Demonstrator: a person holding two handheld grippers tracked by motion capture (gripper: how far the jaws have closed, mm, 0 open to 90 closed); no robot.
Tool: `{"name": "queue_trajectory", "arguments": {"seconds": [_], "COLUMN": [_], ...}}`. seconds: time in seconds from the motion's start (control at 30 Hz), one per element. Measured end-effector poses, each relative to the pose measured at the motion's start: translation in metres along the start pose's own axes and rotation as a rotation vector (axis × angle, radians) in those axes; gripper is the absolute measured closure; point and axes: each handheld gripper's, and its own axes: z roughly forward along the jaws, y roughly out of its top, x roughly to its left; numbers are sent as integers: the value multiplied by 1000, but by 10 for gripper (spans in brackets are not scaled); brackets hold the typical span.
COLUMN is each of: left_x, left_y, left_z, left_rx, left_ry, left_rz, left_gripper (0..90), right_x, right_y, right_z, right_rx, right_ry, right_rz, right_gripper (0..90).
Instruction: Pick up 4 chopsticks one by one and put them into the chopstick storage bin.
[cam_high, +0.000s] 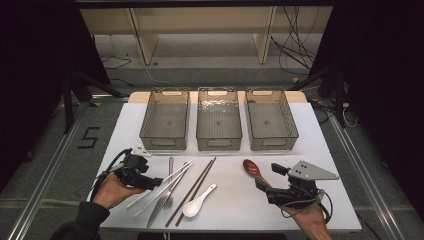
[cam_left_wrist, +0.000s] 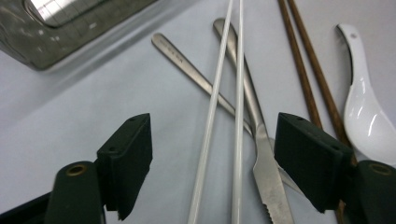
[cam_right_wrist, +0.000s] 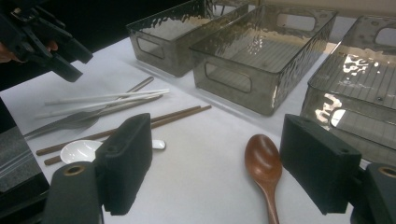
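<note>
Work in hand: sorting loose cutlery from the bench into three clear bins; judged from the layout.
Progress: none of the sorting is done. The left bin, middle bin and right bin hold nothing.
Remaining: every utensil lies on the bench in front of the bins.
Left claw: jaws apart, straddling the white chopsticks. The pads do not press on them yet; no grip is made.
White chopsticks, location: flat on the bench at the left of the pile, crossing over the steel knife and a second steel handle. The knife blade also lies between the jaws, so a close here may catch it.
Left hand, pose: hand low at the bench's near left corner, the claw angled inward and down toward the pile.
Right claw: jaws apart, nothing held. The wooden spoon lies just ahead of the gap, bowl toward the bins.
Right hand, pose: hand low at the near right, the claw levelled forward.
Other items: brown chopsticks and white ceramic spoon, untouched.
</note>
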Motion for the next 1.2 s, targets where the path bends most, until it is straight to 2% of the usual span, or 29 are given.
{"name": "queue_trajectory", "arguments": {"seconds": [0.1,0.2,0.43,0.67,0.83,1.0,1.2], "left_x": [3,5,9,12,13,9,7], "left_y": [0,1,-1,-4,-5,-5,-4], "left_z": [6,11,20,32,35,40,42], "left_rx": [46,86,157,228,248,274,281], "left_ry": [15,12,13,-14,-21,-36,-29], "left_rz": [2,14,33,66,81,119,156], "left_gripper": [324,359,414,486,557,616,720], "right_x": [0,0,0,0,0,1,0], "right_y": [0,0,0,-1,-1,-1,-1], "right_z": [0,1,2,2,2,3,3], "right_rx": [3,10,17,21,24,33,36], "right_ry": [3,4,5,9,10,11,11], "right_rz": [1,5,1,2,3,-1,-3], "right_gripper": [265,264,265,267,267,268,270]}}
